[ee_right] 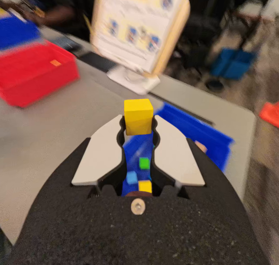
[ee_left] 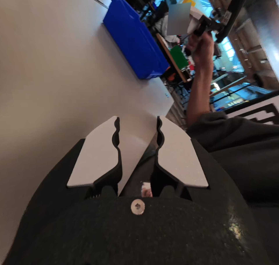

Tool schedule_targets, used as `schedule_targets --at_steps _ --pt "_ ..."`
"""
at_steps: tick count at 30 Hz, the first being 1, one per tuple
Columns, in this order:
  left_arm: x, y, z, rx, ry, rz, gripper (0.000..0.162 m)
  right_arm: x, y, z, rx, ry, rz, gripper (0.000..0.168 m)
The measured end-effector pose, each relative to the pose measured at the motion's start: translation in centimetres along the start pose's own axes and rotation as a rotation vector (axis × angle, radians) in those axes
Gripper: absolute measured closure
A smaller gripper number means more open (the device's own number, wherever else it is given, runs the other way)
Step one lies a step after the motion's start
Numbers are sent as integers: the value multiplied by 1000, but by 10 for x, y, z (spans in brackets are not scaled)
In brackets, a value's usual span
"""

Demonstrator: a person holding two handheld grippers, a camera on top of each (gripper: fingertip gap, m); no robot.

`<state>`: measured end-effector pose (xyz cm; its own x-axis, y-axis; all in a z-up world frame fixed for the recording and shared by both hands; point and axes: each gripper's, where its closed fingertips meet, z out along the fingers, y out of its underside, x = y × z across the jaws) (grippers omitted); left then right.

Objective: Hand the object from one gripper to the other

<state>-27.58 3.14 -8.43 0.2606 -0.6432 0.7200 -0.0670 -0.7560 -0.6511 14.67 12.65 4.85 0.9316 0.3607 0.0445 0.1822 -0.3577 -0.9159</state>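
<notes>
My right gripper (ee_right: pixel 138 122) is shut on a yellow cube (ee_right: pixel 137 116) held between its fingertips, in the air above a blue bin (ee_right: pixel 196 135). My left gripper (ee_left: pixel 138 119) is open and empty, rolled on its side over the grey table (ee_left: pixel 52 76). In the left wrist view the other gripper (ee_left: pixel 223 21) shows far off at the upper right, raised in a person's hand (ee_left: pixel 200 46); the cube is not visible there.
The blue bin holds green (ee_right: pixel 144 163), light blue (ee_right: pixel 131 177) and yellow (ee_right: pixel 145 186) cubes. A red bin (ee_right: pixel 34 72) sits at the left, a standing instruction board (ee_right: pixel 135 31) behind. In the left wrist view a blue bin (ee_left: pixel 132 39) rests near the table edge.
</notes>
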Motion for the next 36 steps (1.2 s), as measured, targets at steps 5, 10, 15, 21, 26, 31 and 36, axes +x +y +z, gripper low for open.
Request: schedule_targets --at_steps 5,10,15,21,26,31,36 --pt "-32 23 -24 53 -189 78 116 83 118 23 -575 169 182 134" --pt "-39 28 -27 42 -227 106 116 92 186 47 -923 255 263 134" --pt "-34 24 -31 62 -199 89 116 98 212 54 -1100 340 336 134" --pt "-41 19 -43 80 -242 113 116 98 228 65 -1161 300 382 134" --pt "-43 20 -42 70 -234 104 116 98 236 68 -1211 289 400 134" --pt "-44 22 -41 56 -257 139 116 98 224 66 -1152 292 367 116" --pt "-45 25 -44 50 -265 156 114 65 141 31 -688 317 277 121"
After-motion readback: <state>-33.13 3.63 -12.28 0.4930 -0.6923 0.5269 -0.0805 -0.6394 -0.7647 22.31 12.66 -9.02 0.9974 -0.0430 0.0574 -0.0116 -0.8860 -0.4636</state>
